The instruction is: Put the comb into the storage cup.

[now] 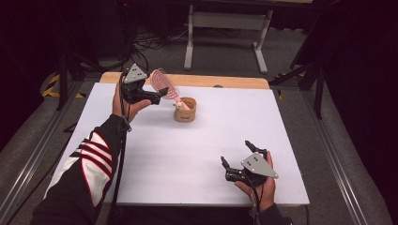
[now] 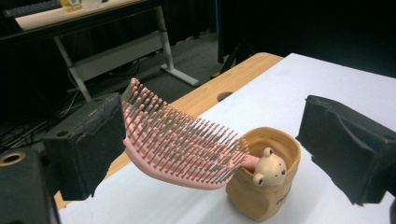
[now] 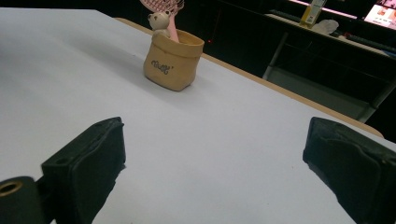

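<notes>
A pink hairbrush point(image 1: 163, 84) point(image 2: 177, 144) point(image 3: 161, 4) leans up and to the left out of a small tan cup point(image 1: 185, 112) point(image 2: 261, 198) point(image 3: 173, 65), its handle inside. A little bear figure point(image 2: 270, 169) point(image 3: 159, 21) sits on the cup's rim. My left gripper point(image 1: 161, 95) point(image 2: 217, 140) is open at the far left of the table. Its jaws stand wide on either side of the brush head, the left pad point(image 2: 88, 144) right beside the brush's tip. My right gripper point(image 1: 236, 153) point(image 3: 215, 163) is open near the front right with nothing between its jaws.
The white tabletop point(image 1: 187, 154) ends in a wooden strip point(image 1: 206, 80) along its far edge, with a small hole point(image 1: 217, 86) in it. Beyond stands a white desk frame point(image 1: 225, 23) on a grey floor, with cables at the back left.
</notes>
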A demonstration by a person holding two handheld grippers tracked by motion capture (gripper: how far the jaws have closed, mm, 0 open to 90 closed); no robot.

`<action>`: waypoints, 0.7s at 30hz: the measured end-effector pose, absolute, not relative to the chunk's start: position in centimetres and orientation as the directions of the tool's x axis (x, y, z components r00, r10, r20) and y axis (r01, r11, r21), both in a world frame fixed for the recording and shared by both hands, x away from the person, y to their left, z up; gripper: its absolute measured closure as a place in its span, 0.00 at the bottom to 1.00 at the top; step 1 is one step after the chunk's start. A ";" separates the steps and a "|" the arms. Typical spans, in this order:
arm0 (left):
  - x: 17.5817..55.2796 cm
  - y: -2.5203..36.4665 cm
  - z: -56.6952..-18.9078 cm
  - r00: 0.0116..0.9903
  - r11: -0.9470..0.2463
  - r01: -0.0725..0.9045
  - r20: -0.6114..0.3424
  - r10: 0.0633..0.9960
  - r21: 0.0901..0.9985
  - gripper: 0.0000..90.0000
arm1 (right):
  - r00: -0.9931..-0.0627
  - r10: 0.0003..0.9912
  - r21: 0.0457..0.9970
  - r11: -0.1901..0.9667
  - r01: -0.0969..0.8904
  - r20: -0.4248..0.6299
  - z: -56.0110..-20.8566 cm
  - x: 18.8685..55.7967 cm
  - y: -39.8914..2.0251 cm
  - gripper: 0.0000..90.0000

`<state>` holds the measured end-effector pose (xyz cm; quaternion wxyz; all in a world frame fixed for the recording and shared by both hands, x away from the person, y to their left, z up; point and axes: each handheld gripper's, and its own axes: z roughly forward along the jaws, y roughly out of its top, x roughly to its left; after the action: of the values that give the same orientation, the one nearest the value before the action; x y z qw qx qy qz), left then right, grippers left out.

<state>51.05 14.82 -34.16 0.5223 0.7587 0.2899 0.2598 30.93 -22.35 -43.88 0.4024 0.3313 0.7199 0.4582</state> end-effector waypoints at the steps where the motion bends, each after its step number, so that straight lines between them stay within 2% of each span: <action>1: 51.0 14.8 -34.2 0.700 -0.291 0.163 0.098 0.708 0.943 0.09 | -0.457 0.846 0.926 0.361 0.108 -0.276 -43.9 30.9 -22.3 0.07; 21: 49.4 14.2 -33.4 0.730 -0.315 0.115 0.135 0.670 0.942 0.10 | -0.459 0.843 0.925 0.365 0.104 -0.281 -43.9 30.8 -22.2 0.07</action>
<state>49.38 14.19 -33.39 0.5263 0.7668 0.2559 0.2638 30.83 -22.23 -43.86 0.4035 0.3282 0.7210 0.4578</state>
